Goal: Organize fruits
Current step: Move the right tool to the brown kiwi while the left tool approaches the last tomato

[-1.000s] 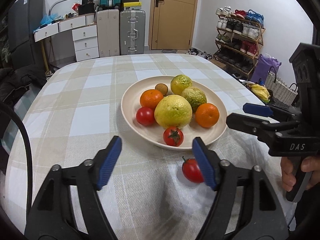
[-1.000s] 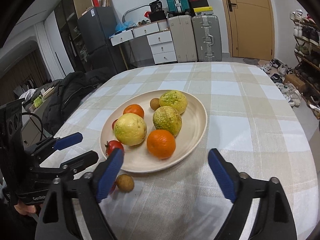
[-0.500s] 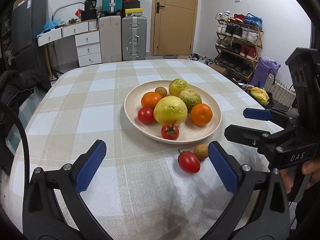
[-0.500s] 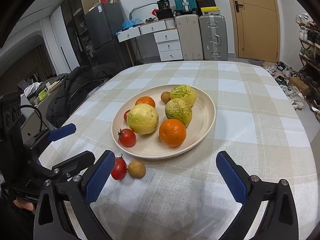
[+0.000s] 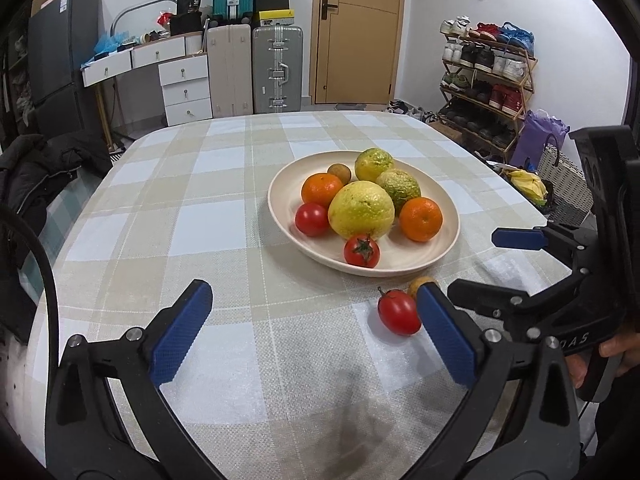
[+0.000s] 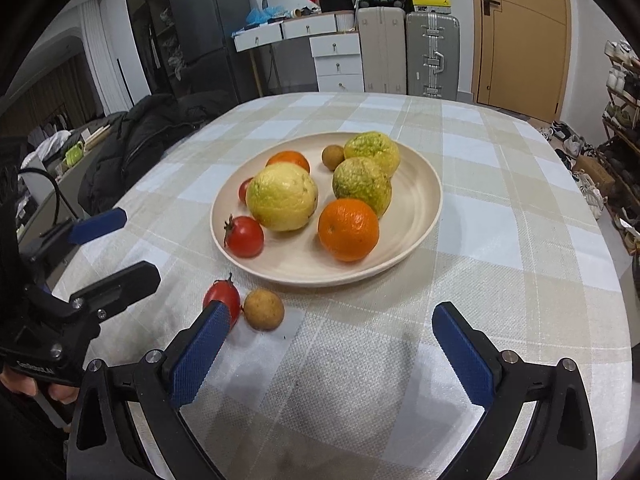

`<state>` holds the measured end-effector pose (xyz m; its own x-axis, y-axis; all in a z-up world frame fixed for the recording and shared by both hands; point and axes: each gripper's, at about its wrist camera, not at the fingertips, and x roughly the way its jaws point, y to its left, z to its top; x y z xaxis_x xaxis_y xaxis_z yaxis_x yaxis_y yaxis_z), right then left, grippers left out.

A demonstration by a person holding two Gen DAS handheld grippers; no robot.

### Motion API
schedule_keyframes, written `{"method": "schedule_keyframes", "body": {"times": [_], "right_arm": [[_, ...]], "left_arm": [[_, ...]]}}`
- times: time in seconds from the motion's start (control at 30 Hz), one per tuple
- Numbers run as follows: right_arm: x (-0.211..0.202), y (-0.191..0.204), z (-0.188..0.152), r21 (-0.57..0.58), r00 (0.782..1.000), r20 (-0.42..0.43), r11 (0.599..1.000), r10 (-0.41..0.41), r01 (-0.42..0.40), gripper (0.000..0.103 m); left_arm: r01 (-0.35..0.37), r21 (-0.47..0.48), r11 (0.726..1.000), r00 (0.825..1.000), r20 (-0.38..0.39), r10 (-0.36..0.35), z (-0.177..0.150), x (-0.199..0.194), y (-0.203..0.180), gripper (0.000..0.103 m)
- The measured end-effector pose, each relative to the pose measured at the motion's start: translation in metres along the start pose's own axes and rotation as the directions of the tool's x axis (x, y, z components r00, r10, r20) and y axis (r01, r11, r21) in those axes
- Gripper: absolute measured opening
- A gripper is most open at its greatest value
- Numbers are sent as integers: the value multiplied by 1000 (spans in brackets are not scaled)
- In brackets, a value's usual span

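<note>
I hold both grippers over the near edge of the table (image 5: 132, 216), and both have just been opening: my left gripper (image 5: 316, 330) and my right gripper (image 6: 328, 354) now stand spread wide with nothing between the pads. Most of the fruit sits gathered on the plate (image 6: 424, 200): two oranges, three big yellow-green citrus, two tomatoes and a small brown fruit at the back. Two strays lie on the cloth just in front of the plate's rim, a loose tomato (image 5: 398, 311) and, right beside it, a small brown fruit (image 6: 263, 309). I keep the jaws wide, I think, so that either one can drop over a stray and lift it in.
</note>
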<state>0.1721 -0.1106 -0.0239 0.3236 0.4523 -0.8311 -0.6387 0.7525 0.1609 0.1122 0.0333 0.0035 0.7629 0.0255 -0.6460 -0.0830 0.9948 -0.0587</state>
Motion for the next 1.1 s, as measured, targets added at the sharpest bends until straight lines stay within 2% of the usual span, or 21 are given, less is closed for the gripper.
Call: {"method": "schedule_keyframes", "body": {"times": [0.67, 0.9, 1.0, 1.1], "right_arm": [[30, 19, -9, -74, 990, -115, 994, -88, 79, 103], [34, 23, -5, -62, 988, -117, 994, -100, 93, 103], [34, 27, -4, -86, 989, -110, 992, -102, 92, 99], [32, 30, -4, -94, 992, -106, 994, -72, 62, 86]], "left_arm": [[-27, -51, 998, 999, -38, 25, 2, 13, 16, 101], [-24, -51, 998, 999, -47, 22, 2, 14, 17, 101], [-27, -42, 999, 998, -52, 25, 1, 16, 16, 101], [-28, -35, 999, 998, -61, 26, 1, 18, 15, 101]]}}
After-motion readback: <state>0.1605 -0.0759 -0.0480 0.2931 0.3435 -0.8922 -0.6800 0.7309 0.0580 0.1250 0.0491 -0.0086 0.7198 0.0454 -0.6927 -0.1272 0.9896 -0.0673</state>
